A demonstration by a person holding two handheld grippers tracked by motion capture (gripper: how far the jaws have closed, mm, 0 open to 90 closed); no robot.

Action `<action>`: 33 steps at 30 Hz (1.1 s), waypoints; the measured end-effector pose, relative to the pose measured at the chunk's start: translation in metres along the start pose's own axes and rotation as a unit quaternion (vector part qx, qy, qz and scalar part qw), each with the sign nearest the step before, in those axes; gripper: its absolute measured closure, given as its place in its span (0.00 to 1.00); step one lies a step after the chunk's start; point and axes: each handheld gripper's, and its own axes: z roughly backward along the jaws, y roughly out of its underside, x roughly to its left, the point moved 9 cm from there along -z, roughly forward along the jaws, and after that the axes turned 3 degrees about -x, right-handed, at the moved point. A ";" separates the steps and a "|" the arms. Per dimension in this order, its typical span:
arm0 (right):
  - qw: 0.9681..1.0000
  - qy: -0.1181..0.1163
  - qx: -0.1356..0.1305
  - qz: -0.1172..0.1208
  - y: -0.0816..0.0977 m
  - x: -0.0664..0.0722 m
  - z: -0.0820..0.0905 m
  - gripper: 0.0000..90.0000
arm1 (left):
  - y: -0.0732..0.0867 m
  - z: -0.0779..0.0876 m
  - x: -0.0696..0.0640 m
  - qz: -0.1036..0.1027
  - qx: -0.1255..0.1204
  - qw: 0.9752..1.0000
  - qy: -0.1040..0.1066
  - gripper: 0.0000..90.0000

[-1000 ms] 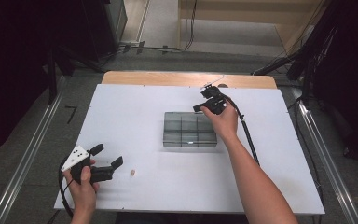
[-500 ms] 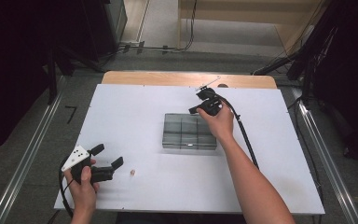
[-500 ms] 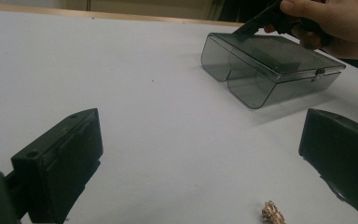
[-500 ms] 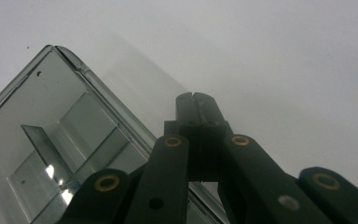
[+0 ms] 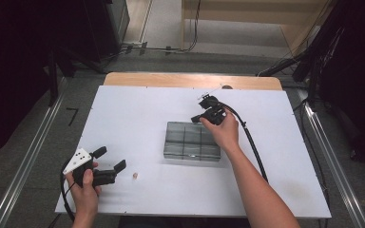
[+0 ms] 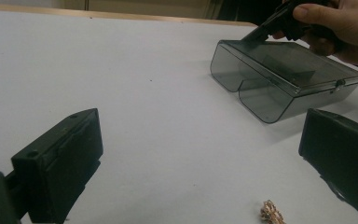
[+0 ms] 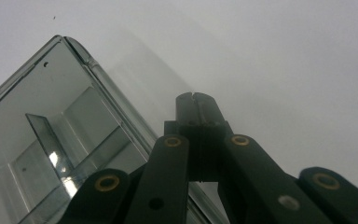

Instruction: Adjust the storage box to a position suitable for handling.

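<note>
A smoky clear compartment box (image 5: 191, 141) lies with its lid down in the middle of the white table (image 5: 123, 118). My right gripper (image 5: 197, 118) is shut with nothing seen between its jaws. Its tip rests at the box's far edge, and in the right gripper view the shut jaws (image 7: 196, 99) lie beside the lid's rim (image 7: 51, 135). My left gripper (image 5: 110, 158) is held open near the front left of the table. A small golden object (image 5: 134, 176) lies just to its right, and the left gripper view shows it (image 6: 271, 212) low between the open jaws (image 6: 205, 135), with the box (image 6: 279, 77) farther off.
A wooden strip (image 5: 192, 80) runs along the table's far edge. The right gripper's black cable (image 5: 252, 142) trails over the table to the right of the box. Metal rails (image 5: 28, 156) flank the table.
The right hand has shifted its gripper slightly nearer and down onto the box's far edge. The left gripper has stayed in place.
</note>
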 end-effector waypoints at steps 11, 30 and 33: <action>1.000 -0.011 0.001 0.026 0.015 0.016 0.002 0.98 | 0.000 -0.001 0.000 -0.003 0.001 1.000 -0.001 0.00; 0.998 -0.027 -0.005 0.048 0.031 0.040 0.005 0.98 | -0.002 -0.001 -0.002 0.002 0.007 1.000 0.005 0.02; 0.998 -0.028 -0.005 0.054 0.033 0.044 0.005 0.98 | -0.003 -0.003 -0.007 0.000 0.008 1.000 0.012 0.04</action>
